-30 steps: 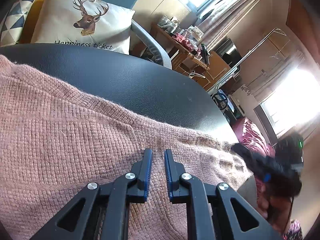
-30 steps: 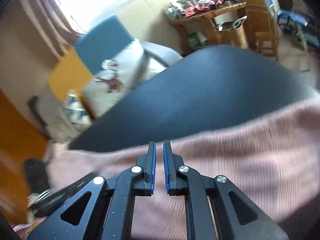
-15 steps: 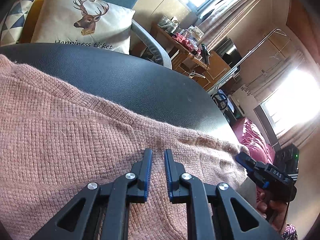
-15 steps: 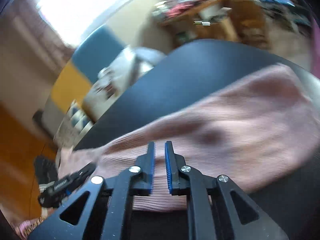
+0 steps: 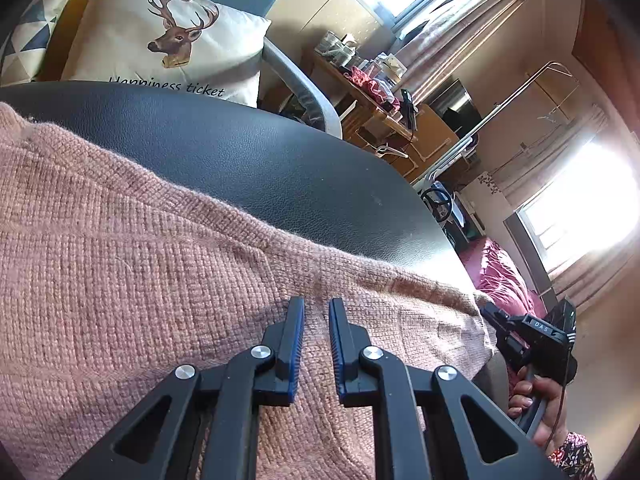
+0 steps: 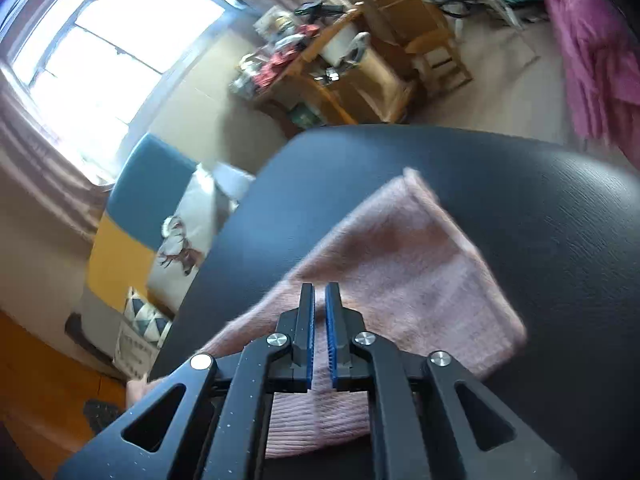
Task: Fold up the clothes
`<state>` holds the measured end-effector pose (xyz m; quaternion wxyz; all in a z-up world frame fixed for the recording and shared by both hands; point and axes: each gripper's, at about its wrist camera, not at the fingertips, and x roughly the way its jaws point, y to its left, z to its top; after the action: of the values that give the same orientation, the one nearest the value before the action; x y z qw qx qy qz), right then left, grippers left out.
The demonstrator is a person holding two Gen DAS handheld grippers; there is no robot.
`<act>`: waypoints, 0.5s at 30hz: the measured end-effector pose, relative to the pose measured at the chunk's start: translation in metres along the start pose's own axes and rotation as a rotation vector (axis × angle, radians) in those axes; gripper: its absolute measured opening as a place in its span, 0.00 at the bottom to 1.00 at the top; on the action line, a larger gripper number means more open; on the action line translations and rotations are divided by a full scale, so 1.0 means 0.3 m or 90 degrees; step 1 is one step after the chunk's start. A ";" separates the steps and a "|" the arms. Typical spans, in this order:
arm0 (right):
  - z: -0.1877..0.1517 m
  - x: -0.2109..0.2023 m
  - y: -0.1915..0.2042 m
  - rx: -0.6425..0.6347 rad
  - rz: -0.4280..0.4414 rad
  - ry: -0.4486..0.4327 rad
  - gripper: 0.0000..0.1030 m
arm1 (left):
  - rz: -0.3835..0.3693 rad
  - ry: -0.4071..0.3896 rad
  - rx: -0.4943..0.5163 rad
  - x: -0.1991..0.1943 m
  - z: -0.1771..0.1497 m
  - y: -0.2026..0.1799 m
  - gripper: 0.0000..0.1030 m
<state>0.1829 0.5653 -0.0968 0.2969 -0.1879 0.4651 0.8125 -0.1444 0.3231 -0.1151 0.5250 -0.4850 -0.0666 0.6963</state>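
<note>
A pink knit sweater (image 5: 140, 260) lies spread over a black leather-look table (image 5: 260, 160). My left gripper (image 5: 316, 304) rests on its near part, jaws almost together, with a pucker of knit pinched between the blue pads. My right gripper (image 6: 320, 290) sits at the sweater's (image 6: 420, 272) near edge at its right end. Its jaws are closing to a narrow slit with pink knit between them. In the left wrist view the right gripper (image 5: 490, 312), held by a hand (image 5: 540, 400), touches the sweater's right corner.
Bare black table (image 6: 520, 200) lies beyond and to the right of the sweater. Behind it stand a sofa with a deer cushion (image 5: 168, 44) and a cluttered wooden desk (image 5: 372, 92). Magenta bedding (image 5: 500, 276) lies off the table's right side.
My right gripper has swung to the right along the sweater and rolled, so the sweater's end corner now shows ahead of it. The left gripper and the knit under it have not moved.
</note>
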 end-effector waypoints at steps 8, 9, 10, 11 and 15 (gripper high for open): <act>0.097 0.101 -0.047 0.018 -0.026 -0.001 0.06 | -0.003 0.000 -0.002 0.001 0.000 0.002 0.12; 0.106 0.090 -0.076 0.041 -0.033 -0.026 0.06 | -0.005 0.000 -0.003 0.001 0.000 0.003 0.12; 0.109 0.061 -0.095 0.055 -0.029 -0.042 0.06 | -0.006 0.000 -0.004 0.001 0.000 0.004 0.12; 0.111 0.027 -0.111 0.066 -0.022 -0.056 0.10 | -0.007 0.000 -0.005 0.001 0.000 0.005 0.12; 0.083 -0.122 -0.137 0.075 -0.003 -0.094 0.14 | -0.011 -0.001 -0.008 0.002 -0.001 0.008 0.12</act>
<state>0.2368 0.5916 -0.0895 0.3427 -0.1105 0.4886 0.7947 -0.1457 0.3225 -0.1170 0.5278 -0.4870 -0.0753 0.6918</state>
